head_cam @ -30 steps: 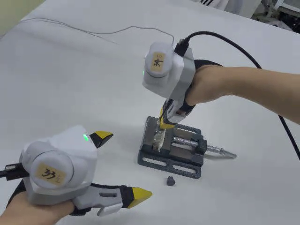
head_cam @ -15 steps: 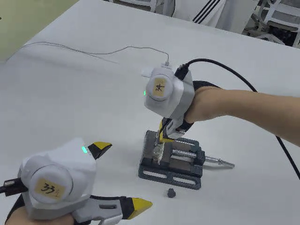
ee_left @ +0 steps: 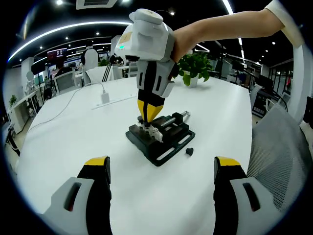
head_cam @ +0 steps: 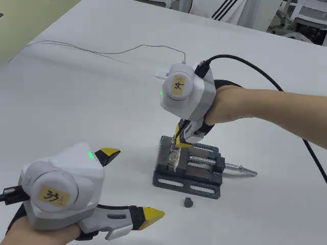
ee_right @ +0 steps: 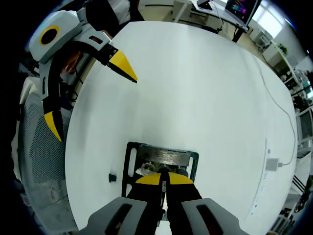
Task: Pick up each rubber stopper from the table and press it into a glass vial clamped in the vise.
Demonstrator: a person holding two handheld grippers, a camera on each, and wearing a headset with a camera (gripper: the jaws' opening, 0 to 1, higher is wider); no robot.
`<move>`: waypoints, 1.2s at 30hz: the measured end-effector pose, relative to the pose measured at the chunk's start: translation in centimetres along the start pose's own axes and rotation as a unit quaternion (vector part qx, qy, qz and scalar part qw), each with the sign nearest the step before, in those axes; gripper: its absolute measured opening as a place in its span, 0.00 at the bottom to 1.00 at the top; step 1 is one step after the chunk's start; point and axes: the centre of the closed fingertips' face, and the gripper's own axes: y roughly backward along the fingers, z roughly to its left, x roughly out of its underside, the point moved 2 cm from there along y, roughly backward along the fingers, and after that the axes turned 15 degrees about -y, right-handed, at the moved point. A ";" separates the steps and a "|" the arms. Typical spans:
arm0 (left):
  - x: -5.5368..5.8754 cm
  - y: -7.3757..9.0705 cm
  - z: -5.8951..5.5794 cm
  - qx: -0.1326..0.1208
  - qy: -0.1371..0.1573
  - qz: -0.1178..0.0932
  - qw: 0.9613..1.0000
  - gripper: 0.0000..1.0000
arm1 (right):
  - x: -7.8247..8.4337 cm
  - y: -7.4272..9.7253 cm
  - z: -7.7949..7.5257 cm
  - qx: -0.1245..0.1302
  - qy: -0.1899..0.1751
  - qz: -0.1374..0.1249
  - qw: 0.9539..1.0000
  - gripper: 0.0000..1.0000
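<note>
A dark vise (head_cam: 190,176) stands on the white table and clamps a small glass vial (head_cam: 172,160) at its left end. My right gripper (head_cam: 180,143) points steeply down with its yellow tips shut together right on top of the vial (ee_left: 152,130); I cannot see whether a stopper sits between them. A loose dark rubber stopper (head_cam: 188,202) lies on the table just in front of the vise (ee_left: 164,139). My left gripper (head_cam: 131,186) hovers at the near left, open and holding nothing, well apart from the vise. In the right gripper view the vise (ee_right: 132,159) sits directly under the tips (ee_right: 164,179).
A black cable (head_cam: 265,61) runs from the right gripper along the person's forearm. A thin white cable (head_cam: 92,51) with a plug lies across the far side of the table. Chairs stand beyond the far edge of the table.
The head camera has shifted a little. The right gripper stays with its shut tips at the vial in the vise, and the left gripper holds its place, open.
</note>
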 end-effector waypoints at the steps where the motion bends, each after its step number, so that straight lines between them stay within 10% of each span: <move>1: 0.0 0.0 0.0 -0.001 0.000 0.000 1.000 0.86 | 0.0 0.1 0.1 0.000 0.000 -0.001 1.000 0.00; 16: 0.1 0.2 0.0 -0.002 0.001 0.001 1.000 0.86 | 0.6 1.2 1.2 -0.009 -0.021 -0.025 0.999 0.09; 28: 0.0 0.2 0.0 0.006 -0.010 0.002 1.000 0.86 | 1.9 1.9 1.6 -0.009 -0.115 -0.115 0.987 0.55; 36: -0.3 0.5 0.1 0.011 -0.024 0.003 1.000 0.87 | 3.6 2.1 3.1 0.000 -0.156 -0.143 0.977 0.62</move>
